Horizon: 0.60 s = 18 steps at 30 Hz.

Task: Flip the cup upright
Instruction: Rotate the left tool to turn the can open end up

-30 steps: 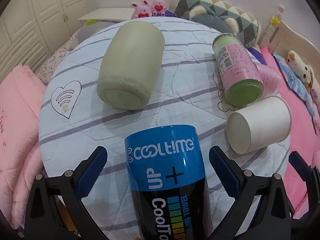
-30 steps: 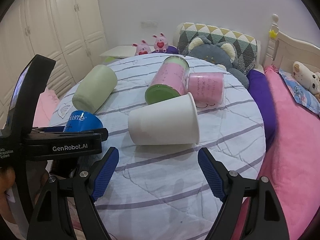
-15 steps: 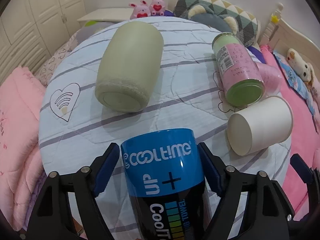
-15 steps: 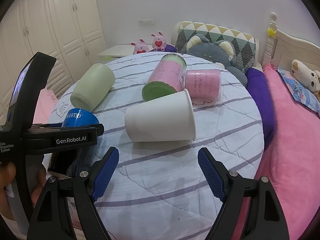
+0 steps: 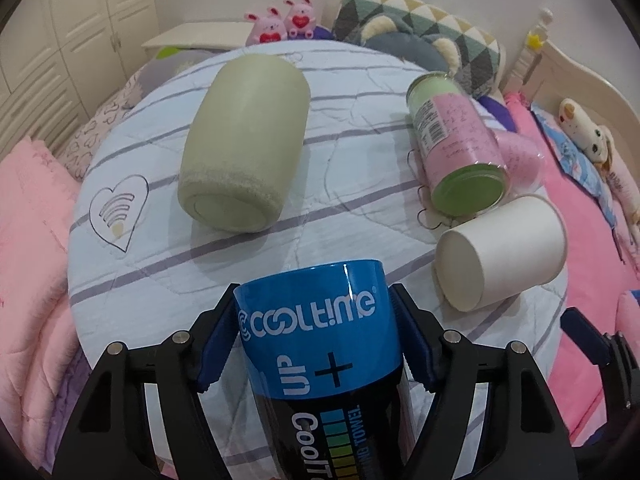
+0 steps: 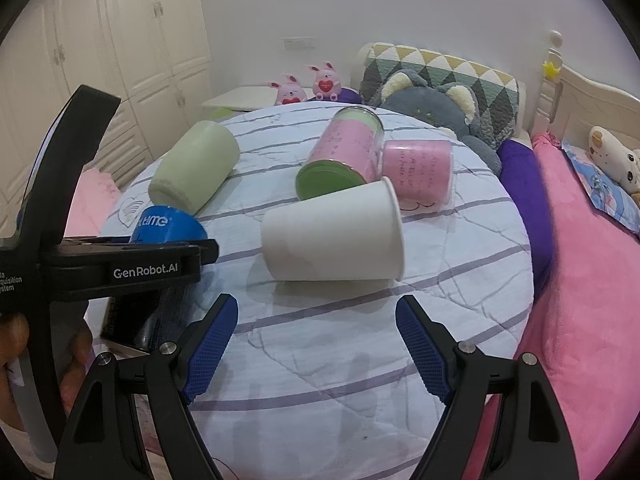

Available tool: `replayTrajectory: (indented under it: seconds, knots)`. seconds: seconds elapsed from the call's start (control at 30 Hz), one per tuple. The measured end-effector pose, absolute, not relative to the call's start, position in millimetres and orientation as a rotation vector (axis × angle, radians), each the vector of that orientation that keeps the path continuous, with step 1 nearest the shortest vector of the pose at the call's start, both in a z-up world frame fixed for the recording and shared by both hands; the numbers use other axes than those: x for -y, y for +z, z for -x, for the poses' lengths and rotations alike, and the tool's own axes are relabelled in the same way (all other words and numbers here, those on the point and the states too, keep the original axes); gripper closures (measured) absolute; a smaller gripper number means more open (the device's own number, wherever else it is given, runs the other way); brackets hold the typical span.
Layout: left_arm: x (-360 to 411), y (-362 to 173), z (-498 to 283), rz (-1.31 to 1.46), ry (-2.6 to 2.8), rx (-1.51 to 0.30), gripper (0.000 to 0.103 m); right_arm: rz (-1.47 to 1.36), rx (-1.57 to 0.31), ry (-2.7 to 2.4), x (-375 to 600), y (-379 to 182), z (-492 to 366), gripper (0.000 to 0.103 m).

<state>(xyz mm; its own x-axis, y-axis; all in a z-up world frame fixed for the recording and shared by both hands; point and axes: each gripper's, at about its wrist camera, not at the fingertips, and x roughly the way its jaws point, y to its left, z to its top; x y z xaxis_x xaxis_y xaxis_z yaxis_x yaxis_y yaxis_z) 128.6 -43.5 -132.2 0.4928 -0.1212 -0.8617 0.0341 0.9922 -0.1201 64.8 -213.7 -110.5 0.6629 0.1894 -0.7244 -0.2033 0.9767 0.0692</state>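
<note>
My left gripper [image 5: 318, 344] is shut on a blue and black COOLTIME can [image 5: 320, 336] lying on its side at the table's near edge; the can also shows in the right wrist view [image 6: 168, 230], behind the left gripper's body. A white paper cup [image 6: 332, 236] lies on its side mid-table, its base toward the left gripper; it also shows in the left wrist view [image 5: 500, 252]. My right gripper [image 6: 316, 344] is open and empty, just in front of the white cup.
A pale green cup [image 5: 244, 148] lies on its side at the left. A pink and green canister [image 5: 456, 140] and a pink cup [image 6: 418, 172] lie behind the white cup. The round table [image 6: 340, 360] has a striped quilted cover. Beds and plush toys surround it.
My left gripper's fingers have closed from wide open onto the blue can. The right gripper has stayed open and shifted only slightly.
</note>
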Motion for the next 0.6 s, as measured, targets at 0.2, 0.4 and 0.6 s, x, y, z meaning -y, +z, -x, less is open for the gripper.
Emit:
replayTrajectory:
  seconds: [0.2,0.4,0.6]
  knots:
    - [44.4,-116.0,-126.3,0.071,-0.096,-0.970,0.030,0.020,-0.810,0.237,210.9,-109.7,-64.8,0.020]
    - [45.8,-97.2,-126.8,0.057,-0.098,-0.876,0.031,0.022,-0.813,0.245,207.4,-112.7,-67.1,0.020]
    - [50.0,-88.4,-125.7,0.035,-0.110,-0.813,0.032,0.020,-0.823,0.266,200.8,-116.7,-68.1,0.020]
